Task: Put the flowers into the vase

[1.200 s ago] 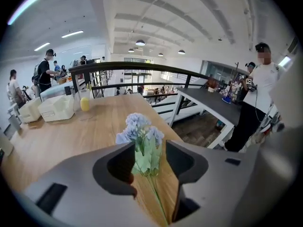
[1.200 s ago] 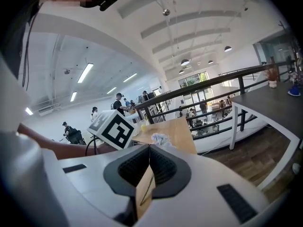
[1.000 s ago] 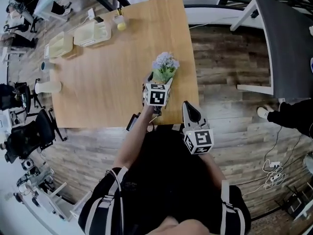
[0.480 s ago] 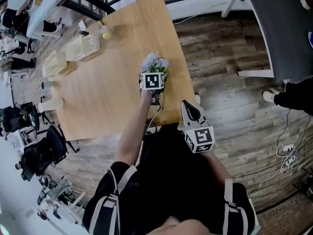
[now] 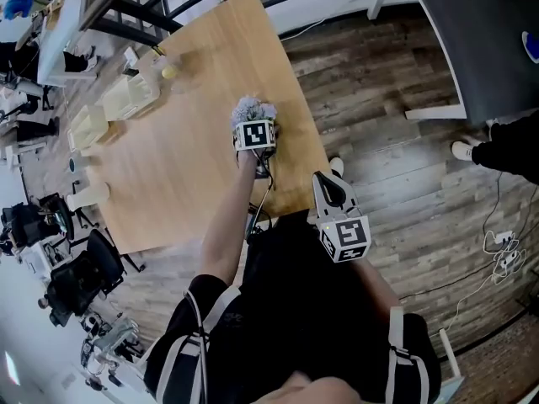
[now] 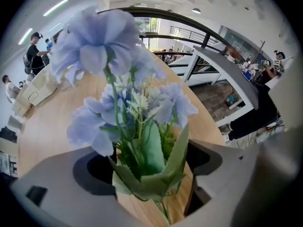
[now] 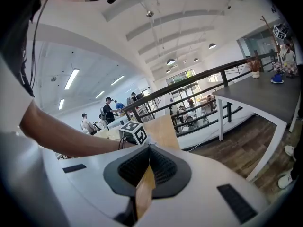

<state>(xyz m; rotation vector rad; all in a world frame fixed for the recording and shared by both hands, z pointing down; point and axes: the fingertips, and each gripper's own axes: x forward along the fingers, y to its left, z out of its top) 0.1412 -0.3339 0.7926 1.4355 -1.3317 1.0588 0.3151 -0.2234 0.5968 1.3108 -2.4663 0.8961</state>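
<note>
- Head view: we see the left gripper [image 5: 253, 124] stretched out over the wooden table [image 5: 185, 158], near the table's right edge, with its marker cube [image 5: 254, 135] facing up at us.
- The flowers [image 5: 253, 108], a bunch of pale blue blossoms, show just past that cube, over the table top.
- In the left gripper view we find the jaws standing wide apart with the bunch between them. The green leaves [image 6: 151, 164] fill most of the gap and the thin stems [image 6: 163, 212] run down at the bottom.
- The leaf tips reach close to both inner faces, but we see no pad pressing on them, so we read this claw as open around the flowers, not clamped on them.
- Bare table wood shows behind and below the stems. We cannot tell whether the bunch rests on the table.
- The right gripper [image 5: 325, 183] hangs close to the person's body, just off the table's near corner and well apart from the flowers. Its marker cube [image 5: 345, 237] sits over the dark clothing.
- In the right gripper view we see its two ribbed pads meeting at their tips, with nothing caught between them. This claw is closed and empty.
- That same view shows the person's left forearm [image 7: 71, 136] crossing toward the table.
- At the table's far edge stand pale plastic containers [image 5: 126, 99], well apart from the bunch.
- To the right we see the wood plank floor [image 5: 396, 167] and a dark table [image 5: 472, 32].
</note>
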